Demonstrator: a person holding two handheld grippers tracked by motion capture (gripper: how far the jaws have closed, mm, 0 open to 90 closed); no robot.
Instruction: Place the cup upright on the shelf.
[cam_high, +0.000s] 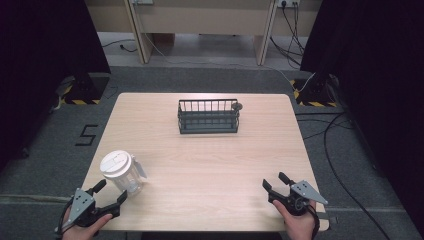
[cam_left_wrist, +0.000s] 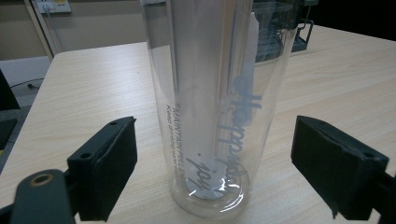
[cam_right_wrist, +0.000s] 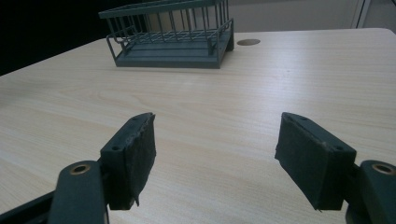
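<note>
bottle lined up, nothing lifted yet

we're at the near left corner of the table, and our left gripper sits with its jaws spread wide, one on each side of the clear bottle. in the left gripper view the bottle stands upright between the two black pads, and there's bare wood showing on both sides, so no contact yet. the bottle wears its white lid and looks empty, as far as we can tell.

over at the near right, our right gripper rests low by the table edge, jaws parted too, holding nothing. its own view looks across open tabletop to the dark wire basket, which sits well apart at the far middle of the table. it looks empty.

so where do we stand? very early, we'd judge. the approach to the bottle is about done; the squeeze, the lift and any carry, quite possibly toward that basket, are all left to do.
</note>
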